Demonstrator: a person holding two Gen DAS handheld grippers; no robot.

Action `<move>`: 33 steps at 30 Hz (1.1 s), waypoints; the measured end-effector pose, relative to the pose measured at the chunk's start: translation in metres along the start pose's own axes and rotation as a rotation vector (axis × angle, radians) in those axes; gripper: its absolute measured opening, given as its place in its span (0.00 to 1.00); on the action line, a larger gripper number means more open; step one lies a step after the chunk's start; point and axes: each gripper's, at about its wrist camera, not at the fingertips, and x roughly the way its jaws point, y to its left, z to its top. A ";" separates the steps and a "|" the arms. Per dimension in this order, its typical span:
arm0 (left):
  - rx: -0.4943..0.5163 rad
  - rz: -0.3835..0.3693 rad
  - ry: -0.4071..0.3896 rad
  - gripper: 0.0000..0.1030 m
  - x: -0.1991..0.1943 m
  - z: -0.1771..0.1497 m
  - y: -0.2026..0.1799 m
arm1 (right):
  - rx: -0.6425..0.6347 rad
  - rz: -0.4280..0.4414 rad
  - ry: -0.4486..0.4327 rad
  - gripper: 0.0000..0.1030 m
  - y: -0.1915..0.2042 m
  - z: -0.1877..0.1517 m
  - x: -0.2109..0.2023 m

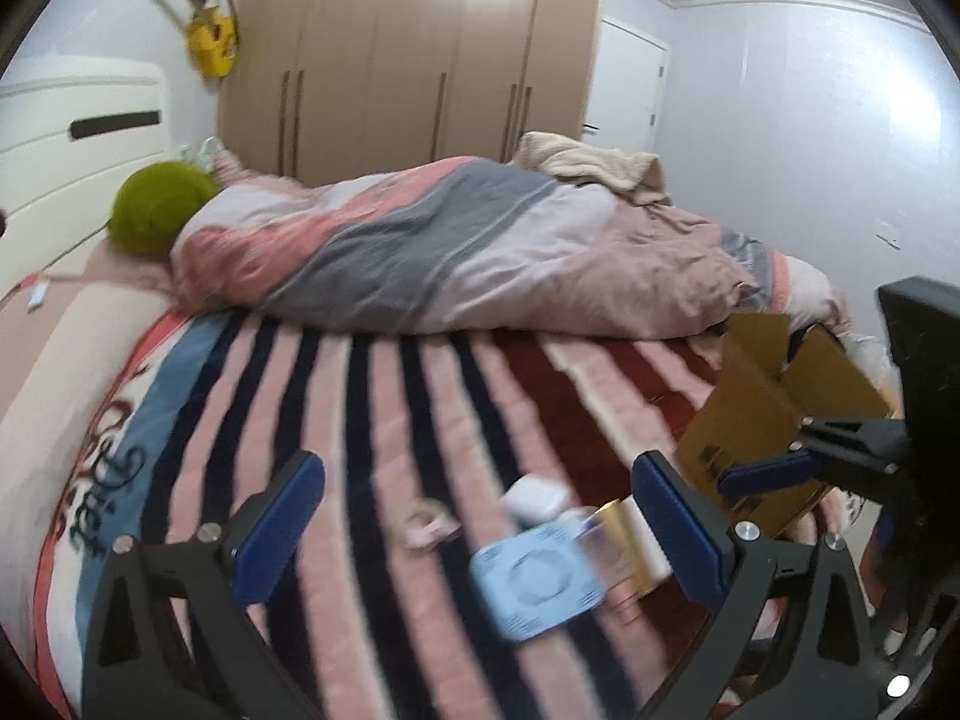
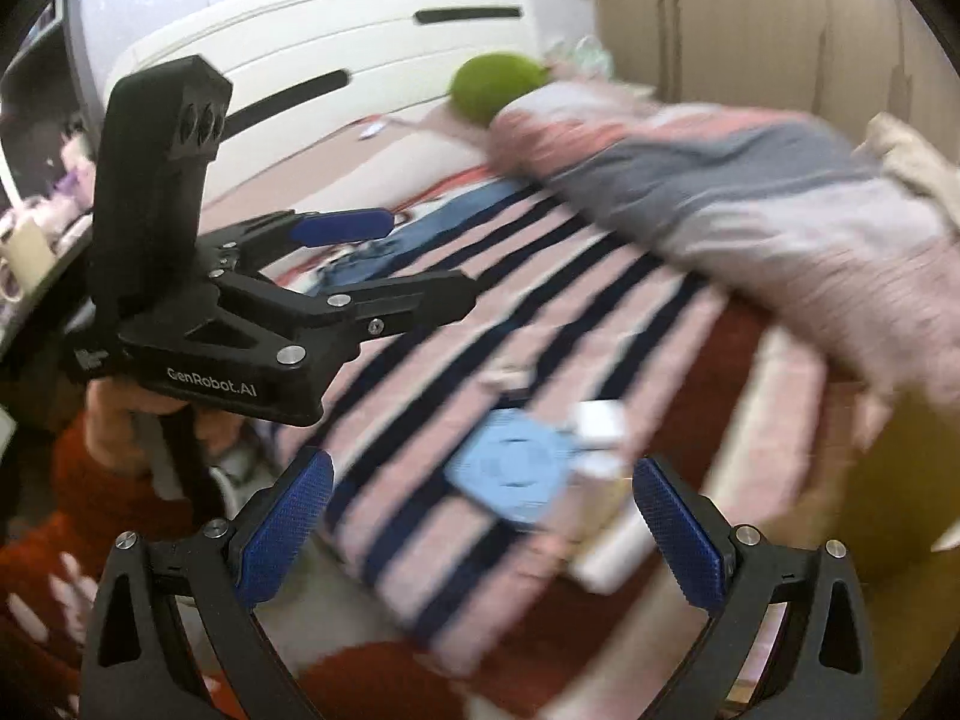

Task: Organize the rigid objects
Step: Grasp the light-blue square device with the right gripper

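Note:
Several small rigid objects lie on the striped blanket near the bed's front edge: a light blue flat square device (image 1: pixel 536 581) (image 2: pixel 510 467), a small white case (image 1: pixel 536 498) (image 2: pixel 597 423), a gold and white box (image 1: pixel 627 543) (image 2: pixel 606 516) and a small pinkish ring-like item (image 1: pixel 427 523). My left gripper (image 1: pixel 477 531) is open and empty above them. My right gripper (image 2: pixel 483 525) is open and empty, hovering over the same objects. In the left wrist view the right gripper (image 1: pixel 774 471) reaches in beside an open cardboard box (image 1: pixel 762 408). In the right wrist view the left gripper (image 2: pixel 384 258) is open at the left.
A rumpled pink and grey duvet (image 1: pixel 456 246) lies across the far half of the bed, with a green round cushion (image 1: pixel 157 215) by the white headboard (image 1: pixel 78 138). A beige wardrobe (image 1: pixel 408 60) stands behind. The cardboard box sits at the bed's right edge.

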 end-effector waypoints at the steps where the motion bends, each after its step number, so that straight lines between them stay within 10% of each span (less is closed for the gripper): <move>1: -0.002 0.005 0.004 0.99 -0.001 -0.008 0.007 | 0.006 0.010 0.020 0.97 0.002 -0.002 0.012; 11: -0.033 -0.017 0.050 0.99 0.005 -0.060 0.048 | 0.228 -0.030 0.226 0.89 -0.020 -0.044 0.110; 25: -0.068 -0.010 0.043 0.99 0.005 -0.058 0.060 | 0.226 -0.165 0.206 0.94 -0.016 -0.024 0.153; 28: -0.073 0.004 0.052 0.99 0.006 -0.059 0.062 | 0.202 -0.229 0.179 0.77 -0.011 -0.018 0.159; 33: -0.079 -0.016 0.076 0.99 0.009 -0.060 0.063 | 0.100 -0.252 0.184 0.77 0.002 -0.015 0.158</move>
